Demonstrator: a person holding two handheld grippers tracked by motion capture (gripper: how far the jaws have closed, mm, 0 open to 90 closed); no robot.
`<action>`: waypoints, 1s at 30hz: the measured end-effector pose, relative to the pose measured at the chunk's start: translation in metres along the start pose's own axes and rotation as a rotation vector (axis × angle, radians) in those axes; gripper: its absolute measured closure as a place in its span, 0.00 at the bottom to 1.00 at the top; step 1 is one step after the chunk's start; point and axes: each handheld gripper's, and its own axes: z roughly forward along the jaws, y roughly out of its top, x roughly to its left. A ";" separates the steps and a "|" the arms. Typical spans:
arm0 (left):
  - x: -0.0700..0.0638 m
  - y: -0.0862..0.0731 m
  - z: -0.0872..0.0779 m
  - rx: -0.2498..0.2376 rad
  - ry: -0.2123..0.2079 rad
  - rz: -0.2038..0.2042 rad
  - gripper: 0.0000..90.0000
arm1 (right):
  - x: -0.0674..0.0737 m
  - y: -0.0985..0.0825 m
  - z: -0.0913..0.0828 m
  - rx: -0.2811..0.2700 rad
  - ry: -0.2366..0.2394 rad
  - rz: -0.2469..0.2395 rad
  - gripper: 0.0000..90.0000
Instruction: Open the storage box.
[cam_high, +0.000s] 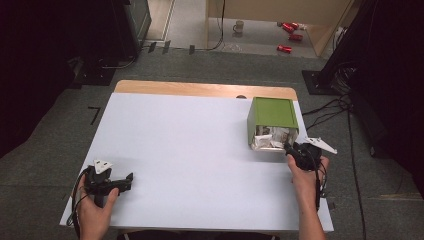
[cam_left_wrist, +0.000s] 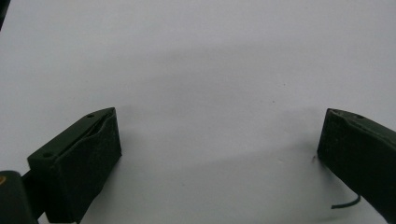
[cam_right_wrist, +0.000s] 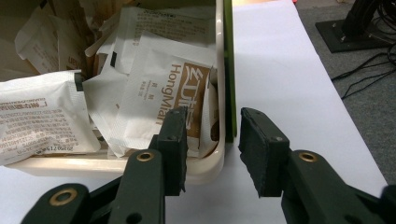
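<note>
A green box (cam_high: 272, 112) lies on its side at the table's right, its open mouth towards the person, with several white sachets (cam_high: 270, 139) spilling out of it. My right gripper (cam_high: 291, 149) sits at the mouth's right corner. In the right gripper view the right gripper (cam_right_wrist: 212, 114) is open. Its left jaw stands in front of a brown-printed sachet (cam_right_wrist: 154, 98) and its right jaw outside the green wall (cam_right_wrist: 229, 70), with the cream rim (cam_right_wrist: 219, 56) between them and a gap on the inner side. My left gripper (cam_high: 129, 182) rests near the front left, and my left gripper (cam_left_wrist: 220, 114) is open wide over bare tabletop.
The white table (cam_high: 190, 150) has a wooden strip (cam_high: 200, 89) along its far edge. Its right edge runs close beside the box. On the floor beyond lie red cans (cam_high: 290, 30), a mug (cam_high: 239, 26) and cables (cam_high: 330, 107), with dark stands at both sides.
</note>
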 end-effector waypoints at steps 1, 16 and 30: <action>0.000 0.000 0.000 0.000 0.000 0.000 0.00 | 0.000 -0.001 -0.001 0.002 0.001 0.000 0.70; 0.000 0.000 0.000 -0.001 0.000 -0.002 0.00 | -0.005 -0.013 -0.017 -0.019 0.014 -0.026 0.66; 0.000 0.000 0.000 -0.001 0.000 -0.001 0.00 | 0.002 0.007 -0.029 -0.147 0.052 0.006 0.86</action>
